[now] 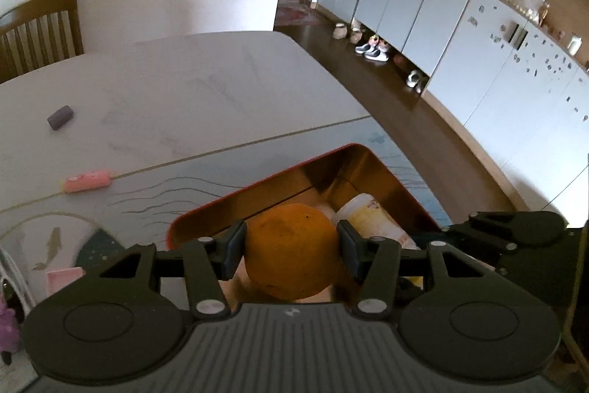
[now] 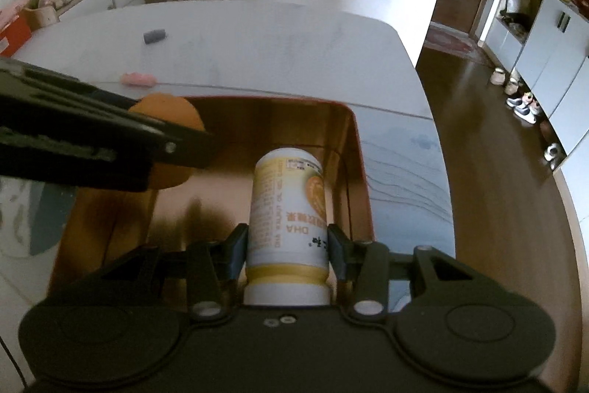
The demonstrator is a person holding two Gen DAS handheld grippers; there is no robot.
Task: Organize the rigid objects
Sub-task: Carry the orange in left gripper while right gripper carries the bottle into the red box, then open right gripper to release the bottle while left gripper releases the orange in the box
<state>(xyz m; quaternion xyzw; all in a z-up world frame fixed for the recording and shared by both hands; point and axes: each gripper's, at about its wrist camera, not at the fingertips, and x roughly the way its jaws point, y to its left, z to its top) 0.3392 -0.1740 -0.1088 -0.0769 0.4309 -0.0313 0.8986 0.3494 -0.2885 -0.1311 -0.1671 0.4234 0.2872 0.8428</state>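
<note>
At lower centre of the left wrist view, the left gripper (image 1: 291, 247) clamped an orange (image 1: 291, 249) above the red-rimmed tin (image 1: 206, 209). Right gripper (image 2: 286, 247) clamped a bottle (image 2: 287, 205) inside it.

Only legible txt: "DHA" on the bottle (image 2: 286, 216) label, btwn the right jaws, upside-down in that view. Smaller print beside it reads approx "DHA WALNUT OIL"; rest too blurred.
</note>
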